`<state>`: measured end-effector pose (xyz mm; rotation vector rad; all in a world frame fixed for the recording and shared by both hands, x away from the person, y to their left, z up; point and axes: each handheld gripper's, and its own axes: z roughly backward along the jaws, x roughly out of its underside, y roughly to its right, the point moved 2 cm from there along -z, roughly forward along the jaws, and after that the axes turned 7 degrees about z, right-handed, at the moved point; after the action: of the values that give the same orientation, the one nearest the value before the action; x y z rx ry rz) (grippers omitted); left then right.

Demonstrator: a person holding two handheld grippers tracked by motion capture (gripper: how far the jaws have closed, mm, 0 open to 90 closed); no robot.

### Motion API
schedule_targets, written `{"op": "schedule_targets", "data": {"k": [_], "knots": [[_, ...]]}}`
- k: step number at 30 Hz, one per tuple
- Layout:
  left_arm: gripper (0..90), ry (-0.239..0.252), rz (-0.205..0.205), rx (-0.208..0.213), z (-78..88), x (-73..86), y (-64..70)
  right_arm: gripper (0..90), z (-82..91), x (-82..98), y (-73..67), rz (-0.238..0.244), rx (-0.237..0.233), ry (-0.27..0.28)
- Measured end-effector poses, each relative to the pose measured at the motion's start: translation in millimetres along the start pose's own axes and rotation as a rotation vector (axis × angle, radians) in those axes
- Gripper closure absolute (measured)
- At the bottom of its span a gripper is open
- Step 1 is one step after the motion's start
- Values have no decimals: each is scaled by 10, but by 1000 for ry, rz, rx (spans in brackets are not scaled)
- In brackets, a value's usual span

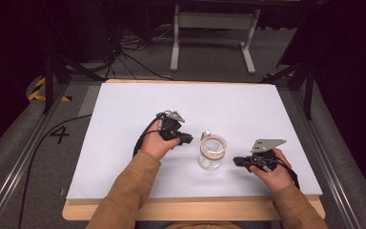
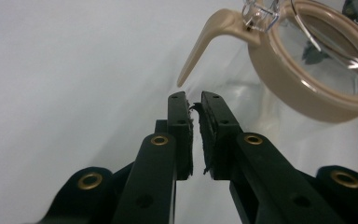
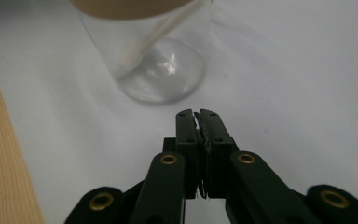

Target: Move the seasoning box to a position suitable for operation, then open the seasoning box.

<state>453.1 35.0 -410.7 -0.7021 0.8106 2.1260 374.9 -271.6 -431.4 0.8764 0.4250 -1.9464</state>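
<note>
A clear glass jar (image 1: 211, 153) with a tan seal ring and a wire clasp stands upright in the middle of the white table top (image 1: 124, 114). Just to its left, my left gripper (image 1: 189, 139) points at the jar. In the left gripper view its jaws (image 2: 194, 98) stand a narrow gap apart with nothing between them, right below the ring's tan pull tab (image 2: 205, 42) and beside the jar's rim (image 2: 303, 84). My right gripper (image 1: 236, 161) lies to the jar's right, apart from it. Its pads (image 3: 197, 113) are pressed together and empty, facing the jar's base (image 3: 163, 70).
The table's wooden front edge (image 1: 195, 207) runs below the white sheet and also shows in the right gripper view as a wooden strip (image 3: 0, 154). A white metal stand (image 1: 214, 28) and cables (image 1: 128, 47) lie on the floor beyond the table.
</note>
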Motion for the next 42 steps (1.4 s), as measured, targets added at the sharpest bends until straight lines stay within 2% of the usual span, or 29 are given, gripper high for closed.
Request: {"op": "schedule_targets", "data": {"k": [3, 4, 6, 9, 10, 15, 16, 24, 27, 29, 31, 33, 37, 40, 42], "knots": [[828, 3, 21, -20, 99, 83, -29, 880, -163, -82, 12, 22, -7, -10], [828, 7, 24, -26, 131, 108, -42, 880, -191, -95, 17, 23, -15, -12], [827, 19, 56, -37, 199, 177, -79, 889, -258, -129, 59, 12, -24, -9], [826, 19, 73, -45, 231, 206, -108, 898, -290, -137, 86, 15, -14, -12], [826, 21, 80, -48, 246, 218, -124, 900, -309, -140, 81, 27, -9, -30], [823, 28, 80, -40, 241, 220, -134, 900, -316, -152, 48, 44, -16, -42], [823, 31, 78, -36, 234, 221, -133, 900, -328, -166, 8, 52, -36, -39], [824, 34, 83, -30, 261, 208, -147, 899, -392, -221, -127, 100, -62, -45], [832, 42, 84, -22, 249, 198, -137, 897, -376, -208, -114, 91, -75, -25], [837, 39, 69, -24, 254, 176, -124, 898, -330, -202, -89, 85, -57, -26], [841, 11, 22, -36, 269, 136, -98, 898, -274, -180, -53, 76, -36, -19], [832, 23, -4, -2, 300, 84, -66, 899, -214, -143, -22, 58, -24, -9], [851, 40, -25, 25, 383, -25, -14, 899, -142, -75, -38, 39, -28, 0], [851, 53, -37, 22, 389, -96, 34, 899, -105, -69, -70, 37, -22, 8], [852, 74, -42, 39, 381, -151, 80, 899, -80, -59, -99, 36, -24, 9]]}}
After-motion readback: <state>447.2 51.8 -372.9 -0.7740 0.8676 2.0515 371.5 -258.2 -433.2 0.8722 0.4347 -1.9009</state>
